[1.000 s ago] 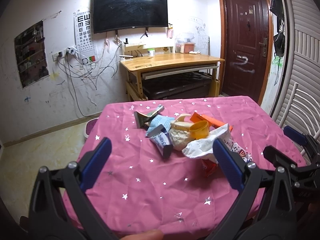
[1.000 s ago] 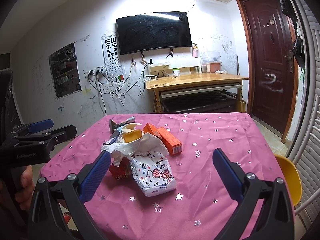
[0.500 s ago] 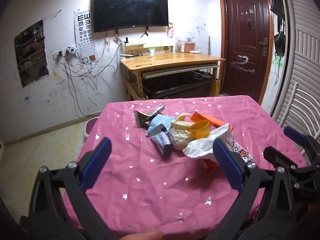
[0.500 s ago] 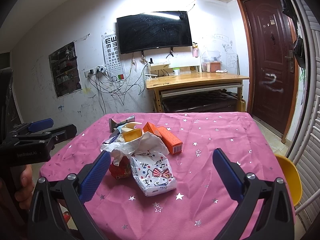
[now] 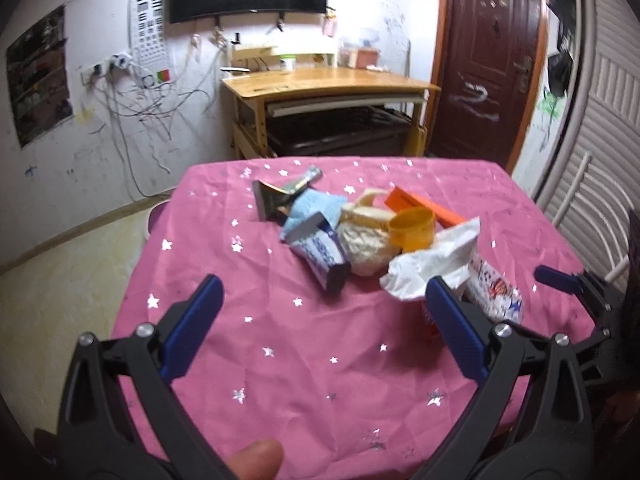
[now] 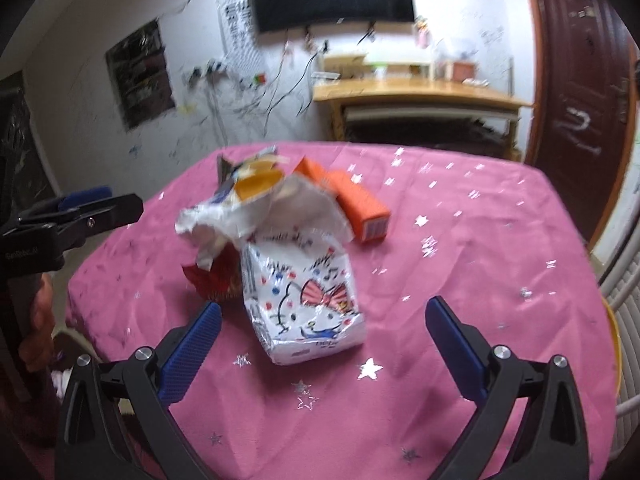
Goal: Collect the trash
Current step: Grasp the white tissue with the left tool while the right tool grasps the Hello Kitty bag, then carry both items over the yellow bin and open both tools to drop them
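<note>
Covering a table, a pink cloth (image 5: 320, 360) scattered with silver stars carries a small heap of trash near its middle, seen from two gripper-mounted cameras. In the left wrist view, the left gripper (image 5: 324, 320) hangs above the near part of the cloth with its blue-padded fingers spread wide apart and nothing between them; a fingertip (image 5: 256, 458) shows at the bottom edge. Reading the heap from left to right: a dark foil wrapper (image 5: 276, 196) lies at the far left, a light blue packet (image 5: 314, 210) sits just beside it, a blue and white tube (image 5: 320, 254) with a dark end points toward the camera, a cream crumpled bag (image 5: 366, 246) touches the tube, a yellow cup (image 5: 412, 228) rests against the bag, an orange box (image 5: 424, 206) lies behind the cup, and a white crumpled wrapper (image 5: 432, 262) spreads at the right, partly over a cartoon-printed white pack (image 5: 494, 288). In the right wrist view, the right gripper (image 6: 322, 334) hovers over the near cloth, its fingers likewise wide open and empty, with the cartoon-printed pack lying just ahead of them. A red wrapper (image 6: 216, 280) peeks out to the left of that pack, under the white wrapper. Both views are slightly blurred.
</note>
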### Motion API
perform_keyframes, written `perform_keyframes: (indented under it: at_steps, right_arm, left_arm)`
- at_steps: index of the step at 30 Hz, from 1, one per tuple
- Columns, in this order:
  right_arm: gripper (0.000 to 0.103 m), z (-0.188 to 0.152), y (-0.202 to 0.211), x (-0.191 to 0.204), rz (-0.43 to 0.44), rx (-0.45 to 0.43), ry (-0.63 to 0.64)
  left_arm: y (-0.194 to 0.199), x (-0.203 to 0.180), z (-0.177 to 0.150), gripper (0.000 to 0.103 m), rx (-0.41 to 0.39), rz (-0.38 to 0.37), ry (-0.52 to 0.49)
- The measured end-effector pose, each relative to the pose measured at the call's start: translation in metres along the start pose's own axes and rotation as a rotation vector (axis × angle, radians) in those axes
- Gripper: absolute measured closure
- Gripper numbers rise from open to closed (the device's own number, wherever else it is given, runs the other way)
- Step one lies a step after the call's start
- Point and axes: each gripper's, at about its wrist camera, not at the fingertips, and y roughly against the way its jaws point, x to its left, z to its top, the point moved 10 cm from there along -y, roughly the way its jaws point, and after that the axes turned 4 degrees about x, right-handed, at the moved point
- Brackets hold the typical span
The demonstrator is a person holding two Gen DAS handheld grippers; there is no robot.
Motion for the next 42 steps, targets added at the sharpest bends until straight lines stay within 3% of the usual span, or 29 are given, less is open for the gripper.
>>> perform_keyframes:
  at_steps: [4,6,10,12,17,21,23,29,31,33,42]
  right_arm:
    - [0.008,-0.004,-0.014,0.0,0.009,0.063,0.027]
    - [0.023,-0.005,-0.019,-0.001,0.008,0.085,0.033]
    - [0.04,-0.007,-0.023,-0.002,-0.009,0.098,0.058]
    - [0.058,-0.006,-0.023,-0.004,-0.014,0.099,0.066]
    - [0.076,-0.003,-0.018,-0.005,0.008,0.066,0.084]
    - [0.078,-0.001,-0.005,-0.012,0.015,0.025,0.076]
    - [0.078,0.003,0.0,-0.017,0.025,0.011,0.067]
    - [0.078,0.011,0.012,-0.039,0.052,-0.026,0.028]
    - [0.078,0.013,0.015,-0.044,0.06,-0.037,0.016]
    - [0.078,0.015,0.018,-0.049,0.066,-0.05,0.008]
    - [0.078,0.029,0.044,-0.074,0.061,-0.127,-0.024]
  left_arm:
    - [-0.002,-0.017,-0.004,0.006,0.0,-0.071,-0.064]
    - [-0.002,-0.027,-0.005,0.006,-0.002,-0.118,-0.085]
    - [-0.009,-0.048,-0.008,0.006,0.014,-0.188,-0.116]
    - [-0.015,-0.059,-0.008,0.006,0.021,-0.215,-0.129]
    - [-0.032,-0.075,-0.002,0.006,0.051,-0.269,-0.136]
    - [-0.044,-0.076,0.007,0.006,0.071,-0.291,-0.096]
    - [-0.049,-0.076,0.011,0.011,0.075,-0.293,-0.07]
    - [-0.061,-0.077,0.01,0.049,0.12,-0.293,-0.041]
    - [-0.063,-0.08,0.008,0.071,0.131,-0.289,-0.055]
    - [-0.062,-0.083,0.008,0.087,0.13,-0.27,-0.064]
    - [-0.019,-0.09,0.035,0.09,0.035,-0.262,-0.053]
